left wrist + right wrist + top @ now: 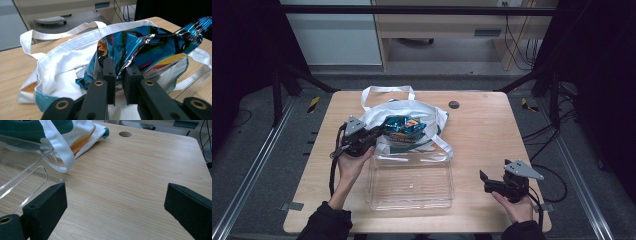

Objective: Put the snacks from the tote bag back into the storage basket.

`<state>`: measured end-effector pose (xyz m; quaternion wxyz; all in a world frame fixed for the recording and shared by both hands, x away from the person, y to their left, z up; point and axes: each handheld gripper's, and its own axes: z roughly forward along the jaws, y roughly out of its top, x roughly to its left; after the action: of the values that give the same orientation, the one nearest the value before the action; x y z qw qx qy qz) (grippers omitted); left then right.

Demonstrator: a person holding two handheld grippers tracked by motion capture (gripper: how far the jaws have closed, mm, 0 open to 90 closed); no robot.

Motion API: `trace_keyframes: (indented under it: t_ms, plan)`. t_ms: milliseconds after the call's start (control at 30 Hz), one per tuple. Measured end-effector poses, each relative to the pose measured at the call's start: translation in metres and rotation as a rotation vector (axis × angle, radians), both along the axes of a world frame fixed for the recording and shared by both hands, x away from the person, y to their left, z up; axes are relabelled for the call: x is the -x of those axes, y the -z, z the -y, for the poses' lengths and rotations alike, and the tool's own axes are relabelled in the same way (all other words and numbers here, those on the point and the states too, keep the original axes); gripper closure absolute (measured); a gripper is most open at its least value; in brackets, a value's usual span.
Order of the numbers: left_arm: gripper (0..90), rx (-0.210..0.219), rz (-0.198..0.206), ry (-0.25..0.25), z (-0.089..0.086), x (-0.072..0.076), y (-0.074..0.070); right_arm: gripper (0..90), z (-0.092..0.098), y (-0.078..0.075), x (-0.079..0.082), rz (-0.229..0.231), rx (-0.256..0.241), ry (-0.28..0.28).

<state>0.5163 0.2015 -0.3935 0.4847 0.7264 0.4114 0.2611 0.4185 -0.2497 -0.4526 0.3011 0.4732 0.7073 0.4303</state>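
Observation:
A white tote bag lies at the table's back middle, its mouth toward me. A shiny blue snack packet pokes out of it. My left gripper is shut on the packet's edge. In the left gripper view the jaws pinch the crinkled foil of the snack packet just in front of the tote bag. A clear plastic tray sits in front of the bag. My right gripper rests open near the table's front right, nothing between its jaws; its own view shows the tray's corner at left.
The tote bag's handle strap drapes over the tray's far corner. A round dark cable hole sits in the table behind the bag. Bare wood lies between the tray and my right gripper. The table's edges drop to a grey floor.

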Motion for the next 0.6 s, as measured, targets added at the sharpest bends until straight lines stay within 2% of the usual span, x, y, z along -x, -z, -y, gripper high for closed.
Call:
trace_keyframes:
  t_ms: [33,100,167,200,300,433,600]
  plan:
    - [71.5,0.005,0.005,0.008,0.0004,-0.0004,-0.0007,4.8,-0.0001,0.0,-0.0001,0.0,0.0,0.001]
    - [67.1,0.007,0.022,0.013,0.0016,-0.0004,-0.0025,4.8,-0.0001,-0.0001,-0.0003,0.001,-0.002,0.0]
    - [59.3,0.005,0.02,0.008,0.0038,-0.0016,-0.0035,4.8,-0.0001,-0.0002,-0.0006,-0.001,-0.002,0.002]
    - [58.2,0.003,0.015,0.012,0.0051,-0.0025,-0.0033,4.8,-0.0002,-0.0001,-0.0009,0.0,-0.002,0.002]
    - [58.7,-0.016,0.018,0.019,0.0067,-0.0055,-0.0023,4.8,0.0002,0.0,-0.0013,-0.003,-0.001,0.004]
    - [64.9,0.0,0.016,0.009,0.007,-0.008,-0.001,4.8,0.0004,0.0004,-0.0018,-0.003,0.003,0.004]
    - [73.9,0.028,-0.014,-0.003,0.0072,-0.007,-0.0016,4.8,-0.0002,0.0004,-0.002,-0.005,0.003,0.003]
